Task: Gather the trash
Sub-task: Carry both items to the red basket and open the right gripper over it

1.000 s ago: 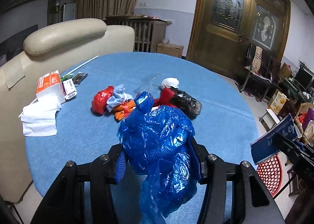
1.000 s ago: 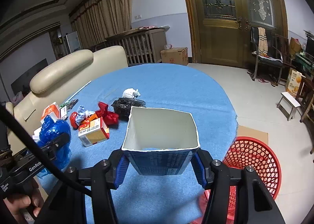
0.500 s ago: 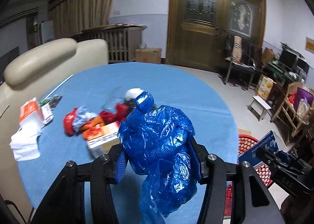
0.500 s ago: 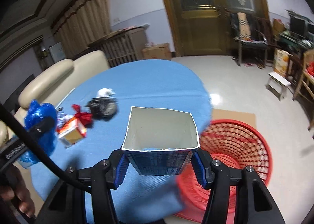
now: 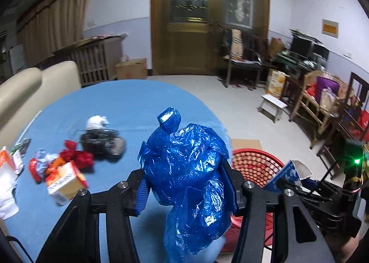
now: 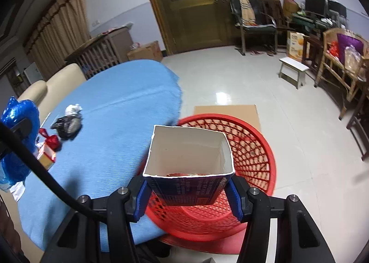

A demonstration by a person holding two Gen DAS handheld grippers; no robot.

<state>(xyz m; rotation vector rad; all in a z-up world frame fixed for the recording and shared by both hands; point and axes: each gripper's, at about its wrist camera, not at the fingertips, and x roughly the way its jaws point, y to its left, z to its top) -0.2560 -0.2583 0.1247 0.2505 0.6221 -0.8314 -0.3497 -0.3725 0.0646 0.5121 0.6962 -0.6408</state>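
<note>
We have the left gripper (image 5: 186, 191) clenched on a crumpled blue bag (image 5: 186, 170), its jaws pressing both sides; the bag bulges above them and hangs below, over the near edge of the blue counter (image 5: 129, 106). The right gripper (image 6: 188, 190) grasps an open-topped carton (image 6: 188, 159), jaws against its two side walls, mouth facing away from us. The carton hangs above the near rim of the red basket (image 6: 253, 147), which stands on the floor just beside the counter, partly on a sheet of cardboard (image 6: 227, 110). On the counter we see more trash in a loose cluster: a black bag (image 5: 102, 141), a white wad (image 5: 96, 121) just behind it, a red bag (image 5: 77, 155) and an orange-and-white box (image 5: 65, 180).
</note>
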